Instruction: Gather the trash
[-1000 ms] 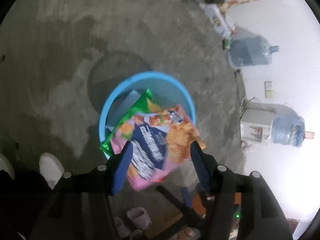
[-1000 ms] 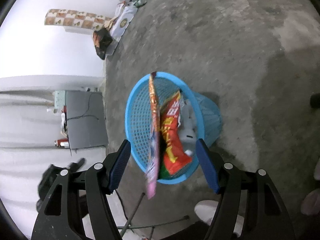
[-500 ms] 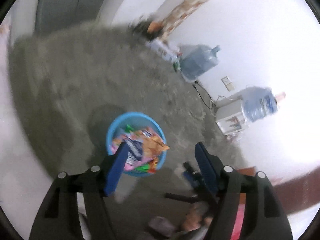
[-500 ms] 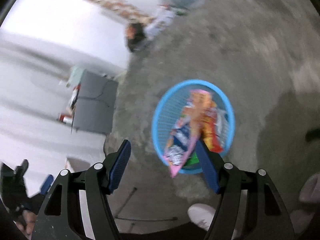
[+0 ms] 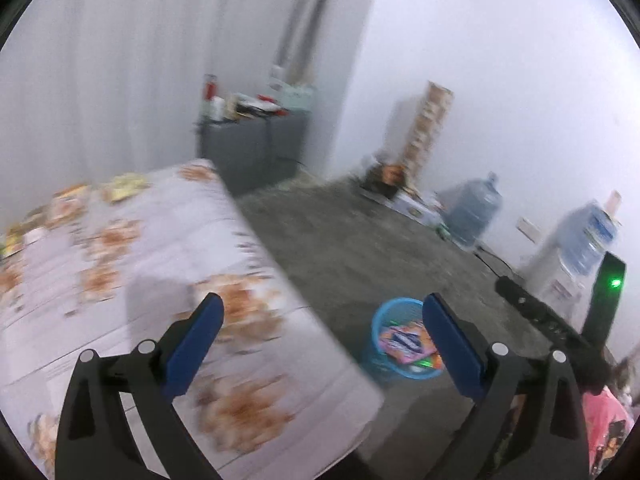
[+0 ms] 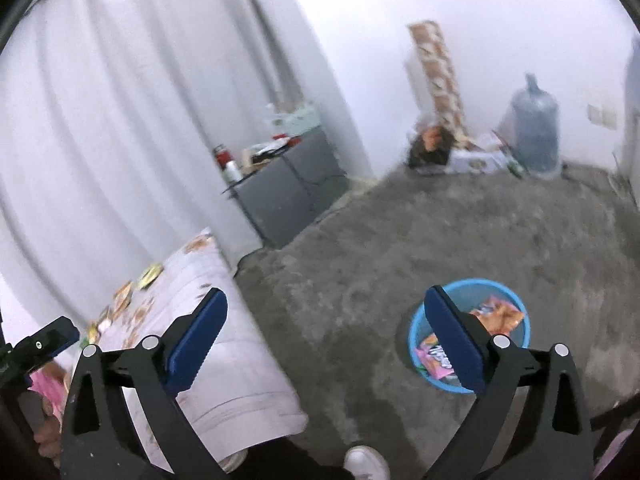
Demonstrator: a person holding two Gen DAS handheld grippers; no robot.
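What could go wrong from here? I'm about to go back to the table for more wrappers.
The pink snack bag and orange one sit high in the blue basket, so further trash may spill over the rim. The remaining wrappers lie at the table's far end, near the edge, where a reaching gripper could knock them off.

The left gripper [image 5: 320, 350], a black two-finger tool with flat blue pads [image 5: 194, 346], points forward and somewhat downward. Its jaws have just been opening and now stand wide apart, with nothing between them. The right gripper [image 6: 326, 344], of the same black frame and blue pads [image 6: 454, 338], points at a similar downward slant; its jaws have also just been opening and stand wide, nothing held. A white shoe [image 6: 366, 462] of the person shows below the right gripper.
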